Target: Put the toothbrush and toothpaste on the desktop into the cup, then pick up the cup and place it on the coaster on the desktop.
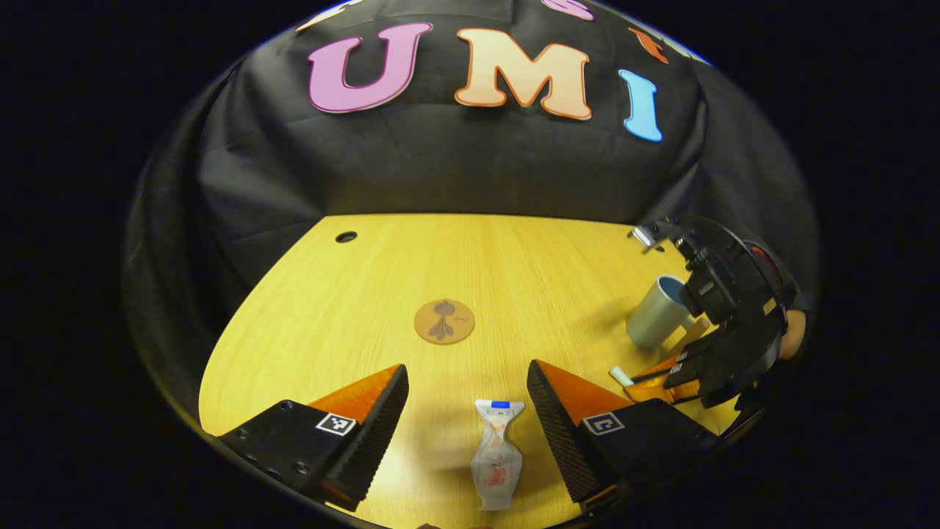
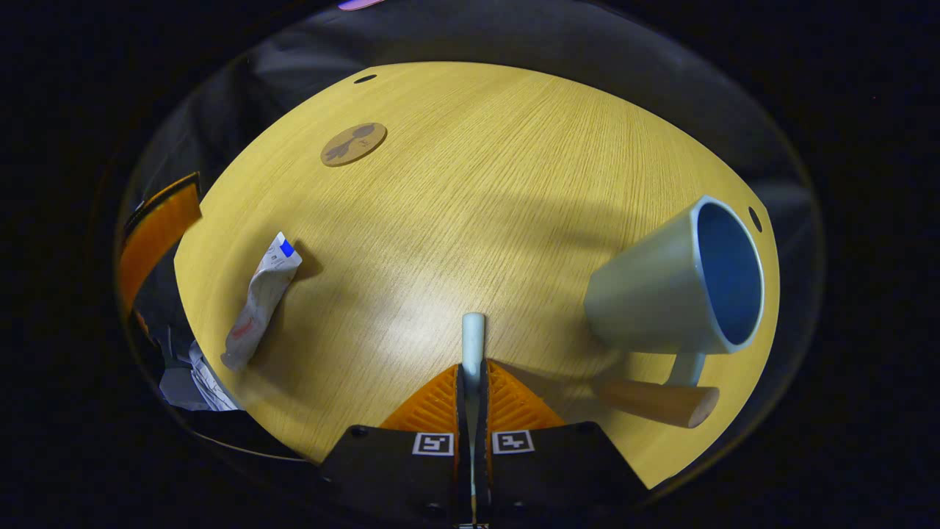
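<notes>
Task status: early stage, toothbrush gripped, nothing yet placed in the cup.

The right tool [image 2: 472, 389] is closed on the toothbrush [image 2: 473, 338], whose pale end projects forward between the fingers, just beside the cup [image 2: 661, 301]. The cup interior is seen empty. The left tool [image 1: 466, 411] is held wide open, straddling the toothpaste [image 1: 497, 455], which lies flat on the worktop [image 1: 514, 272] ungripped. The coaster [image 1: 444, 321] lies bare, well apart from the cup. Both insertions and the cup transfer are judged outstanding.
</notes>
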`<state>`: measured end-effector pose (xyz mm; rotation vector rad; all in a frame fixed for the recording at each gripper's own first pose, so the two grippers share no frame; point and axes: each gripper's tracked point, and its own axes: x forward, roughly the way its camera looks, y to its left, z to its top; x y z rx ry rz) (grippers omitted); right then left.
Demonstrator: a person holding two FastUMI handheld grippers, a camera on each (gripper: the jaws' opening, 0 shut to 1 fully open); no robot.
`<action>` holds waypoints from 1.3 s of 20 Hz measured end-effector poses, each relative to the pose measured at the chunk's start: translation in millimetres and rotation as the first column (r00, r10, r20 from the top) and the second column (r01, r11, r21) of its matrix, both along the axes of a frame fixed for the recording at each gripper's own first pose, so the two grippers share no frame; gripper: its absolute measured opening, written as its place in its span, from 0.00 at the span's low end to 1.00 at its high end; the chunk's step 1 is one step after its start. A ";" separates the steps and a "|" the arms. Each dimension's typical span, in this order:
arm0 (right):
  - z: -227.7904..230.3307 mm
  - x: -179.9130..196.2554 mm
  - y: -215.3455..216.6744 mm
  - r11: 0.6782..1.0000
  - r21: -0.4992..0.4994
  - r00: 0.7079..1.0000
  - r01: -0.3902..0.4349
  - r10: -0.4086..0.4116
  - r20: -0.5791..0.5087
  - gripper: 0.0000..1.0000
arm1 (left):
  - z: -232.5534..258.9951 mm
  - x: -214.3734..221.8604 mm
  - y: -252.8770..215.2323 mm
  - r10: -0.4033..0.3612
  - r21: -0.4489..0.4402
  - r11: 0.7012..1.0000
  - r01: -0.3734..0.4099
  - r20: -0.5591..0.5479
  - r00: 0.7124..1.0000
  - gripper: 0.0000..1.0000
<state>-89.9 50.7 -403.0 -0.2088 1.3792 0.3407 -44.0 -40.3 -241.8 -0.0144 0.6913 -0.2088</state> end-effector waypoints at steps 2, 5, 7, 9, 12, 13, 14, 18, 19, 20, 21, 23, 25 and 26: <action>-0.2 -0.5 0.1 1.000 0.005 1.000 0.003 -0.003 0.003 0.05 | -14.7 -5.4 -6.9 -0.030 0.008 0.999 0.031 -0.044 0.999 0.95; -0.3 -0.9 0.1 1.000 0.008 1.000 0.004 -0.004 0.007 0.05 | -35.7 -12.6 -15.1 -0.051 -0.003 0.999 0.051 -0.120 0.991 0.95; -0.2 -0.8 0.0 1.000 0.008 1.000 0.003 -0.003 0.010 0.05 | -48.8 -17.2 -16.5 -0.058 0.002 0.998 0.060 -0.170 0.984 0.95; -0.3 -0.9 0.1 1.000 0.010 1.000 0.002 -0.003 0.012 0.05 | -60.0 -20.7 -17.4 -0.065 0.002 0.998 0.067 -0.209 0.976 0.95; -0.3 -0.8 0.0 1.000 0.013 1.000 0.005 -0.005 0.015 0.05 | -74.5 -25.9 -21.3 -0.074 -0.001 0.997 0.077 -0.256 0.964 0.95; -0.3 -0.9 0.0 1.000 0.012 1.000 0.003 -0.004 0.016 0.05 | -79.5 -28.8 -22.6 -0.076 0.001 0.997 0.079 -0.272 0.959 0.92; -0.3 -0.6 0.0 1.000 0.012 1.000 0.003 -0.003 0.016 0.05 | -84.1 -31.4 -22.8 -0.079 0.005 0.996 0.084 -0.287 0.955 0.92; -0.1 -0.8 0.3 1.000 0.014 1.000 0.005 -0.005 0.016 0.05 | -97.6 -38.2 -17.7 -0.097 0.081 0.989 0.126 -0.296 0.950 0.91; -0.5 -1.0 0.2 1.000 0.013 1.000 0.004 -0.004 0.016 0.05 | -96.2 -39.1 -19.4 -0.107 0.085 0.987 0.138 -0.292 0.950 0.86; -0.3 -0.7 0.0 1.000 0.012 1.000 0.003 -0.003 0.017 0.05 | -96.7 -36.3 -20.7 -0.105 0.081 0.988 0.133 -0.286 0.952 0.86; -0.1 -1.1 -0.2 1.000 0.010 1.000 0.003 -0.003 0.019 0.05 | -96.6 -38.4 -18.8 -0.093 0.080 0.989 0.121 -0.293 0.952 0.84; -0.2 -1.0 -0.1 1.000 0.009 1.000 0.002 -0.003 0.022 0.05 | -96.5 -35.8 -19.0 -0.079 0.078 0.991 0.105 -0.286 0.955 0.81; 0.0 -1.0 -0.2 1.000 0.009 1.000 0.004 -0.004 0.027 0.05 | -97.5 -31.3 -21.7 -0.084 0.068 0.992 0.106 -0.272 0.959 0.64; 0.3 -1.0 -0.1 1.000 0.009 1.000 0.007 -0.007 0.029 0.05 | -95.8 -29.5 -22.6 -0.077 0.060 0.994 0.096 -0.264 0.962 0.51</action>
